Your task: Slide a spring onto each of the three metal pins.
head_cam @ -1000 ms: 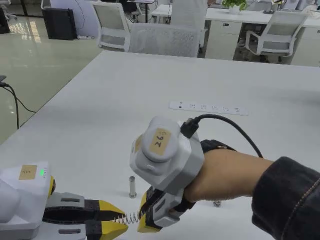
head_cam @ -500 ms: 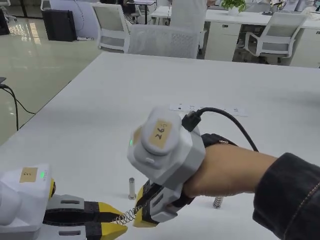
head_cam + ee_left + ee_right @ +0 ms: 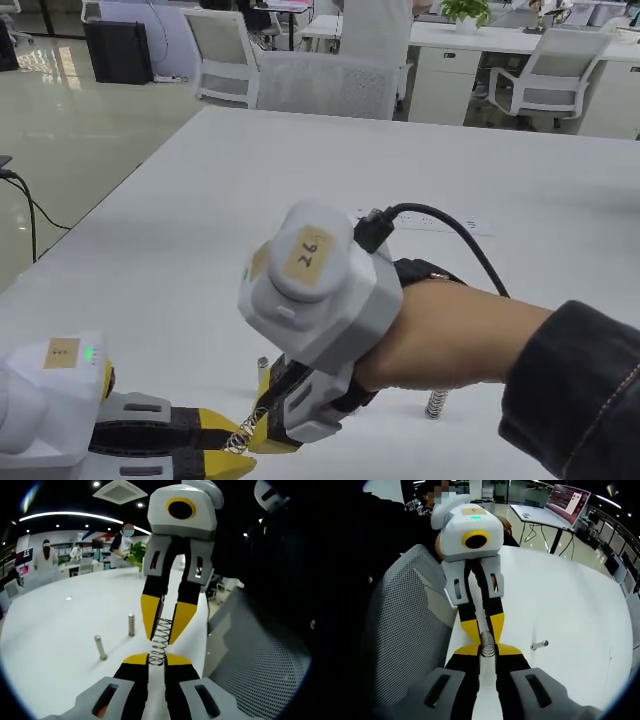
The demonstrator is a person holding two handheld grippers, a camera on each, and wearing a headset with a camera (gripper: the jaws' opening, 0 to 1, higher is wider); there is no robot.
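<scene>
A small coil spring (image 3: 240, 436) spans the two grippers at the near table edge. My left gripper (image 3: 222, 452) comes in from the bottom left, shut on one end of the spring (image 3: 160, 641). My right gripper (image 3: 258, 430), held in a hand from the right, is shut on the other end (image 3: 487, 642). Just behind it, a bare metal pin (image 3: 263, 364) stands partly hidden. The left gripper view has two upright pins (image 3: 100, 647) (image 3: 131, 625) to the left. Further right, another pin (image 3: 435, 403) carries a spring.
A white power strip (image 3: 425, 220) lies mid-table beyond the hand, and a black cable (image 3: 450, 245) runs from the right gripper. The white table (image 3: 200, 230) stretches far back, with office chairs (image 3: 325, 80) at its far edge. A dark sleeve (image 3: 575, 400) covers the lower right.
The right gripper has moved left and slightly up, closing toward the left gripper. The spring between them now looks shorter and tilted. The bare pin is now partly hidden behind the right gripper.
</scene>
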